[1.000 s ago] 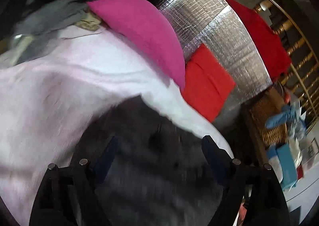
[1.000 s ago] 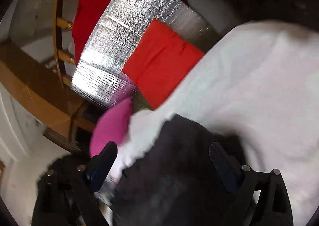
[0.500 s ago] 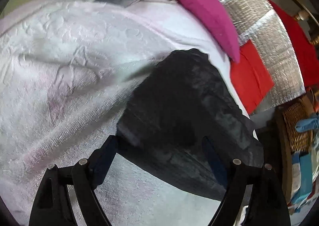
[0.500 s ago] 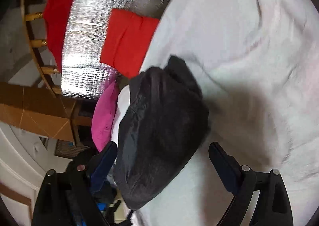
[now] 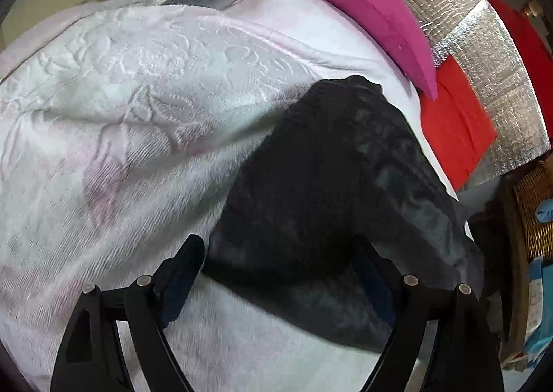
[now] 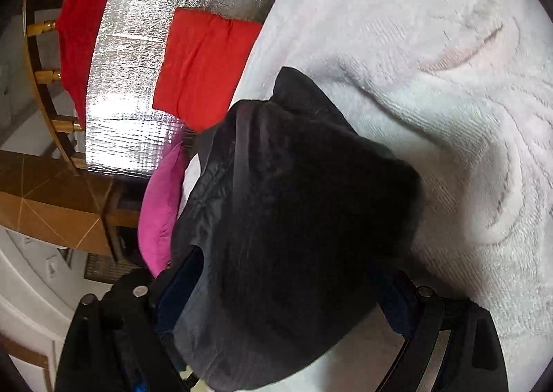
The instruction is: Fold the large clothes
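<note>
Left gripper wide over crumpled black garment; right gripper likewise; embossed terry blanket.

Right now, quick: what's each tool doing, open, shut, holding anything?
Left tool: open wide, black garment lying between the fingers, not pinched.
Right tool: fingers wide apart with the black garment bunched between them; grip cannot be told.
</note>
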Demonstrator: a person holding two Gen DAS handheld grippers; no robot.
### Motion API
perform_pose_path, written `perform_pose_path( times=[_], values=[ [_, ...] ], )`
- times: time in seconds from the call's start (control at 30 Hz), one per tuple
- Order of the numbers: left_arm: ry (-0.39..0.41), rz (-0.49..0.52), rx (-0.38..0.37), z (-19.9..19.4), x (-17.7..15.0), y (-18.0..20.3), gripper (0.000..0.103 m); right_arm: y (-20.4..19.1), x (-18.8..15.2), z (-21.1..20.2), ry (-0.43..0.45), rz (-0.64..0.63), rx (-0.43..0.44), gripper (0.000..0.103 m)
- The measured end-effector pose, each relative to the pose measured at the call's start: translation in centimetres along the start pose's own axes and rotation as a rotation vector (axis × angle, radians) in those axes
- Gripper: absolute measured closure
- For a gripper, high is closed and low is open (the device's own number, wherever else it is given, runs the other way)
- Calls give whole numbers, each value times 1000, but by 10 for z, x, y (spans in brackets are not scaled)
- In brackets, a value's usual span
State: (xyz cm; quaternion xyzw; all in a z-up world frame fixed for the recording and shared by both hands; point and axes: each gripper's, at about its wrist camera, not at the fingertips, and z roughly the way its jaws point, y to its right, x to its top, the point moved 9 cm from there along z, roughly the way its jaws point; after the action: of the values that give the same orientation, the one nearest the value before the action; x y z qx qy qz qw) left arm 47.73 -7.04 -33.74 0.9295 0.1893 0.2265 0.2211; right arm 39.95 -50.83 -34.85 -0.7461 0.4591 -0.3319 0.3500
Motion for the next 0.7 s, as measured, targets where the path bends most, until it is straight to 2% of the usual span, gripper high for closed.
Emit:
perform_pose_path(
  times=[0.07,0.13,0.17,0.2,0.23,0.3,0.4,0.53,0.67,0.7],
  values=[
    [-3,27,20,-11,-12,-1,17,-2,-1,1,5,-25,-18,8],
    [-40,5,18,-16,-29,-9,17,-5,-2,3,7,-50,-37,10],
    [-64,-21,1,-14,-35,-9,17,-5,-3,3,9,-57,-46,16],
    [-96,-58,-35,-12,-43,-9,17,-2,-3,1,10,-56,-61,27],
    [-120,-87,-72,-8,-50,-8,17,2,-2,-1,15,-42,-80,30],
    [-146,-127,-124,-1,-55,-8,17,6,-1,-3,19,2,-63,39],
    [-83,-208,-199,1,-35,-11,17,5,0,-4,24,-3,-74,46],
    [-78,-293,-276,20,-14,-16,17,0,-1,-5,42,-60,-110,48],
    [-42,-306,-315,32,6,-8,17,-1,2,1,23,-53,-102,48],
    [-39,-309,-306,35,8,-8,23,-2,3,2,20,-58,-101,48]
  ],
)
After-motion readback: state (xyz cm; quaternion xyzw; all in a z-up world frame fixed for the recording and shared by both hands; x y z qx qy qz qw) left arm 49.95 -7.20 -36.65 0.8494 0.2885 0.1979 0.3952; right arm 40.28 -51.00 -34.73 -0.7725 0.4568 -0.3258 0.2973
